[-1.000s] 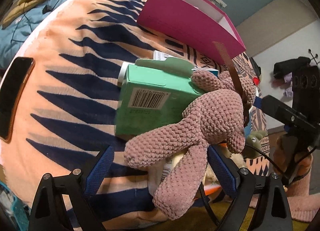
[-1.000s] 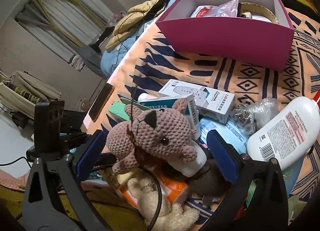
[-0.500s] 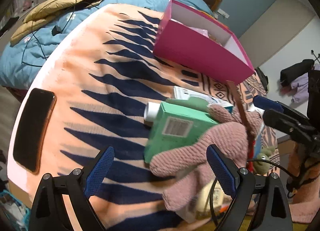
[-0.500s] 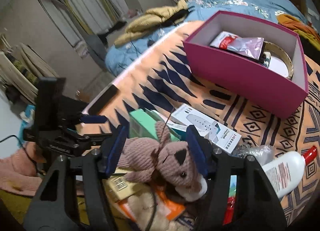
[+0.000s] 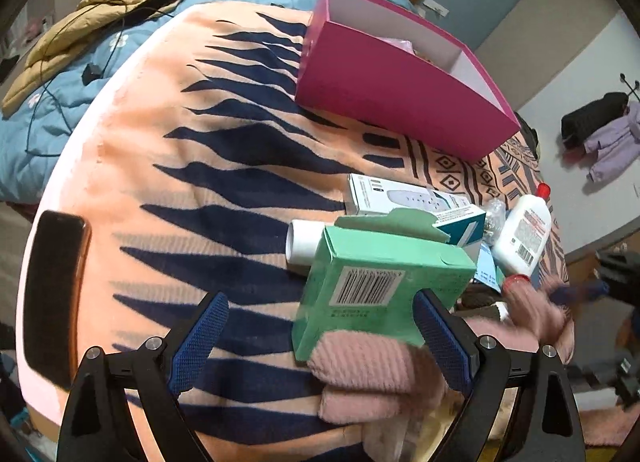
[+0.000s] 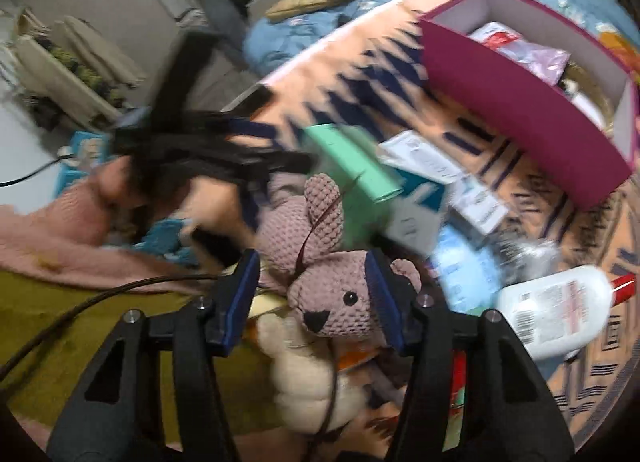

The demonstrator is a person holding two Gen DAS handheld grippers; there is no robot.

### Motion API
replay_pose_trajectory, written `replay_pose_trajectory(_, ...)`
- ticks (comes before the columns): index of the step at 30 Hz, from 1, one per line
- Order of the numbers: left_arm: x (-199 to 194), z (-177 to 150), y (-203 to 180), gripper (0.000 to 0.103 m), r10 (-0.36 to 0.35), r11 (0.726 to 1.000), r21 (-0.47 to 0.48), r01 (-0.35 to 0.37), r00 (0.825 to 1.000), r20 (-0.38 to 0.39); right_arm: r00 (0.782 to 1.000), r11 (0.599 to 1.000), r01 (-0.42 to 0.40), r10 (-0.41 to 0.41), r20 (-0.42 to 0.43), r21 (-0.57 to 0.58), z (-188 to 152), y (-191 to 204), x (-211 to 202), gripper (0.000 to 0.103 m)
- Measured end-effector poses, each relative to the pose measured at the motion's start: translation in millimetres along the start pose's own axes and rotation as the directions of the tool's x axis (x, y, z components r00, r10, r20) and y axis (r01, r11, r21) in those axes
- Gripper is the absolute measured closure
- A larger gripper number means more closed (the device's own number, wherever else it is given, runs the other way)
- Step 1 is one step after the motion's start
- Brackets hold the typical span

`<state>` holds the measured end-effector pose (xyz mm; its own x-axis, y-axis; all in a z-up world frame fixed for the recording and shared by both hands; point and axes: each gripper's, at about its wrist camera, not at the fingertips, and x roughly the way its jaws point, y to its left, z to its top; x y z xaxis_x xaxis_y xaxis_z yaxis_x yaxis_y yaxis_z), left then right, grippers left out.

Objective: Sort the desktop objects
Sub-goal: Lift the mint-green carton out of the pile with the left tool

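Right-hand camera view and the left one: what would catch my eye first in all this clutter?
Probably the pink knitted toy, its head pinched between the blue pads of the right gripper at the near edge of the pile. Next, the bright pink box, open on top, standing at the far side of the orange and navy blanket. A green carton lies just ahead of the open left gripper.

Left claw [image 5: 320,338] spread, right claw [image 6: 312,298] clamped
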<state>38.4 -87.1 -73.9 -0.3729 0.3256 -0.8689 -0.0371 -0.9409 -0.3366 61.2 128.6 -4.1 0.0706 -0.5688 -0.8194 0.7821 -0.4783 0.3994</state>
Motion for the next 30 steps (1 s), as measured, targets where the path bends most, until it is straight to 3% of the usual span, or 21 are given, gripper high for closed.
replay_pose_trajectory(3, 9.2, 2.5, -3.2, 0.008, -0.009, 0.999, 0.032, 0.010, 1.000, -0.020, 0.993, 0.992, -0.114, 0.112, 0.029, 0.050, -0.4, -9.5, -1.1, 0.043)
replay_pose_trajectory(5, 17.1, 2.3, -5.7, 0.008, -0.011, 0.999, 0.053, 0.014, 0.999, -0.041, 0.982, 0.972, -0.179, 0.166, 0.093, 0.150, 1.6, -32.6, 0.0, 0.043)
replay_pose_trajectory(8, 25.5, -1.2, -8.0, 0.008, -0.007, 0.997, 0.076, 0.012, 0.997, -0.071, 0.956, 0.908, -0.270, 0.213, 0.202, 0.320, -1.2, -76.2, 6.0, 0.043)
replay_pose_trajectory(12, 30.2, -6.6, -6.5, 0.008, -0.018, 0.997, 0.071, 0.024, 0.996, -0.090, 0.970, 0.877, -0.215, 0.141, 0.198, 0.429, -6.0, -104.3, 21.0, 0.044)
replay_pose_trajectory(17, 35.6, -11.2, 1.2, 0.008, -0.035, 0.998, 0.044, 0.040, 0.992, -0.117, 0.991, 0.914, -0.113, 0.076, 0.109, 0.390, 0.4, -93.4, 42.9, 0.048)
replay_pose_trajectory(21, 38.8, -12.2, 4.1, 0.008, -0.051, 0.998, 0.031, 0.056, 0.991, -0.126, 0.994, 0.934, -0.072, 0.040, 0.098, 0.351, 9.5, -89.3, 53.0, 0.048)
replay_pose_trajectory(26, 45.4, -12.9, 7.6, 0.008, -0.106, 0.994, 0.000, 0.107, 0.983, -0.150, 0.996, 0.937, -0.087, 0.072, 0.058, 0.338, 15.8, -88.1, 77.7, 0.048)
replay_pose_trajectory(30, 48.6, -15.1, 9.7, 0.014, -0.155, 0.988, -0.034, 0.152, 0.974, -0.163, 0.997, 0.950, -0.082, 0.075, 0.034, 0.302, 16.3, -79.4, 91.5, 0.049)
